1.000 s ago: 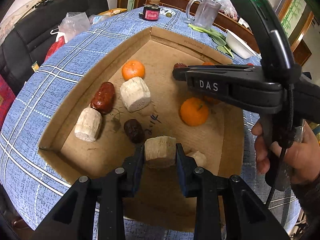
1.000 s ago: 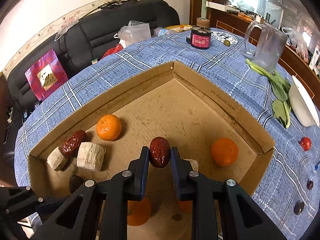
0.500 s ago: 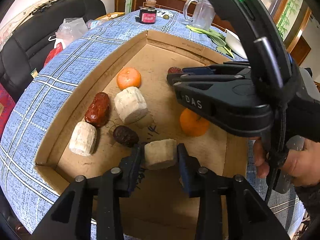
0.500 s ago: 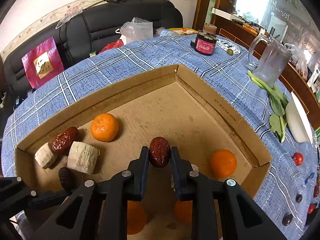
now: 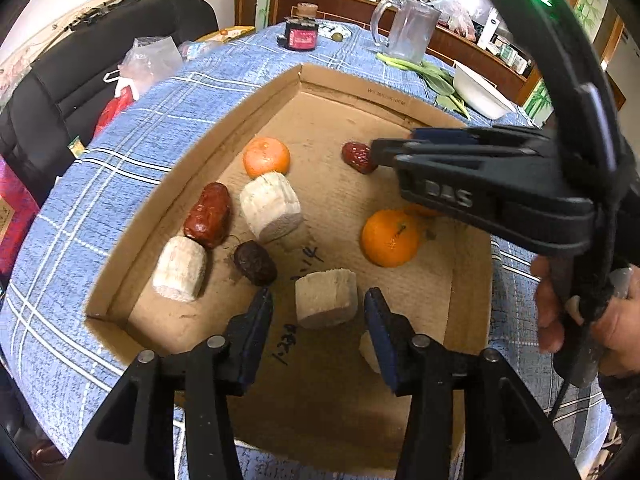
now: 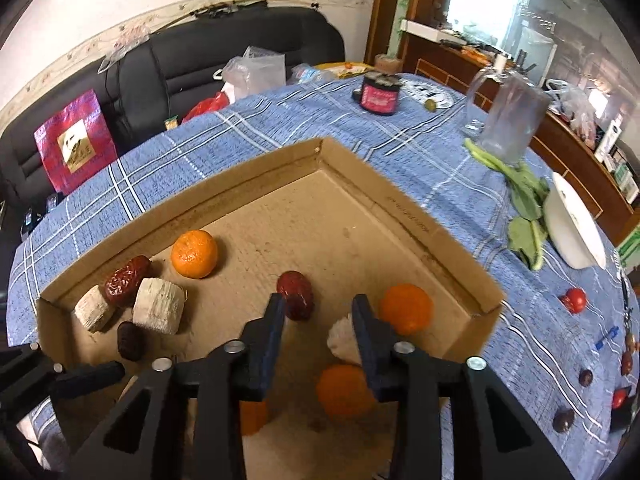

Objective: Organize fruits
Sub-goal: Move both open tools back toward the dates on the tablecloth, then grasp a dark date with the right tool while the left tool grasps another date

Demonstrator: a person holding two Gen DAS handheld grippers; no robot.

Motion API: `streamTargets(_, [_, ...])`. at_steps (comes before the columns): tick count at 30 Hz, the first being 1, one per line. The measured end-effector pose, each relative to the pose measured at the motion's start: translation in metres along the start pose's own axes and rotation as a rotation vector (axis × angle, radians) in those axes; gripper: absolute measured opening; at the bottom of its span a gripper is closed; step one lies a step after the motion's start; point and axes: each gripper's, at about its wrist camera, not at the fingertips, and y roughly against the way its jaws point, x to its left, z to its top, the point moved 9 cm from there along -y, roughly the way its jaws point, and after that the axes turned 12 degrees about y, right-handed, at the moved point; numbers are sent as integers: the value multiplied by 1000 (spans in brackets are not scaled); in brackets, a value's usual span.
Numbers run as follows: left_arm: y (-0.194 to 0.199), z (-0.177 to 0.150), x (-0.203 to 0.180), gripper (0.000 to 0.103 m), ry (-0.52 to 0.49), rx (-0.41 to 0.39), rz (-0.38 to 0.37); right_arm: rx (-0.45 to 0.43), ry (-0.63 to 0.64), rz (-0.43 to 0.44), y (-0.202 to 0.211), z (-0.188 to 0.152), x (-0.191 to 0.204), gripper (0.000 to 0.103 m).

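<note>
The left claw [image 5: 318,312] is spread wide around a pale, stiff, fibrous cane chunk [image 5: 326,298] resting inside the cardboard box [image 5: 340,80]. The right claw [image 6: 318,312] is also wide, beside a red date [image 6: 296,294] on the box floor; it looks light, wrinkled, best pinched across its middle.

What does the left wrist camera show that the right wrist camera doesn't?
Only the left wrist view shows the person's hand and the pale chunk lying between the open left hand-held gripper.

Only the right wrist view shows small fruits loose on the tablecloth and the red bag.

Both show the cardboard box, the red date at the open right hand-held gripper, and the pitcher.
</note>
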Motion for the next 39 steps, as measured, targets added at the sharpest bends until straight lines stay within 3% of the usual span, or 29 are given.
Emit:
streamTargets(9, [28, 8, -12, 58, -43, -114, 56, -25, -101, -1, 45, -34, -18, 41])
streamTargets(17, [30, 3, -52, 68, -99, -123, 42, -14, -213, -27, 86, -101, -48, 47])
streamTargets(21, [27, 0, -81, 71, -134, -124, 30, 5, -289, -73, 102, -145, -79, 48])
streamTargets(29, [11, -6, -144, 71, -223, -101, 11, 31, -492, -176, 118, -218, -178, 48])
streamTargets(33, [1, -6, -165, 71, -254, -84, 22, 30, -523, -173, 104, -222, -210, 48])
streamTargets(39, [-12, 0, -178, 71, -259, -64, 39, 16, -501, -79, 58, -199, -217, 48])
